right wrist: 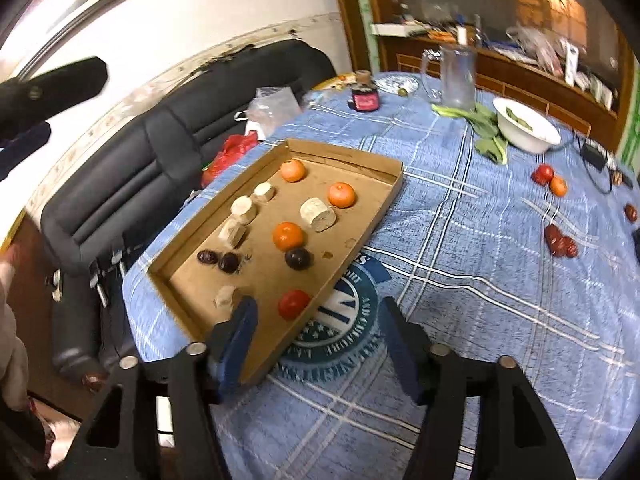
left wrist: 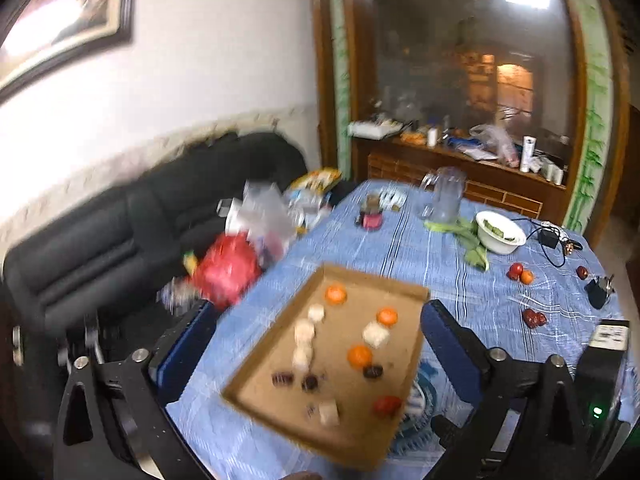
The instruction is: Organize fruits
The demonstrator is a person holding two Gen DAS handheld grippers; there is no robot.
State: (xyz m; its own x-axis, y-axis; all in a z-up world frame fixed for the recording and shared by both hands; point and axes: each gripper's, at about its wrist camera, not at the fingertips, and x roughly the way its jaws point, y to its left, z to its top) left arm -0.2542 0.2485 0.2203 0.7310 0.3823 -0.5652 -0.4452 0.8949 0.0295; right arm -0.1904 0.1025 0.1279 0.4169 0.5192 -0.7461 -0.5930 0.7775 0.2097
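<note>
A shallow cardboard tray (right wrist: 384, 196) (left wrist: 288, 312) lies on the blue checked tablecloth. It holds three oranges (right wrist: 287, 236), several pale cut chunks (right wrist: 317, 214), dark round fruits (right wrist: 298, 258) and a red tomato (right wrist: 293, 304). Loose fruit lies on the cloth to the right: a tomato and orange pair (right wrist: 551, 179) (left wrist: 520, 273) and red dates (right wrist: 560, 242) (left wrist: 534, 318). My right gripper (right wrist: 320, 332) is open and empty over the tray's near corner, by the red tomato. My left gripper (left wrist: 320, 344) is open and empty, held above the tray.
A white bowl (right wrist: 526, 130) with greens, leafy vegetables (right wrist: 486, 136), a glass pitcher (right wrist: 456, 76) and a dark jar (right wrist: 364, 98) stand at the table's far side. A black sofa (right wrist: 160, 152) with bags runs along the left. A charger and cable (right wrist: 596, 156) lie far right.
</note>
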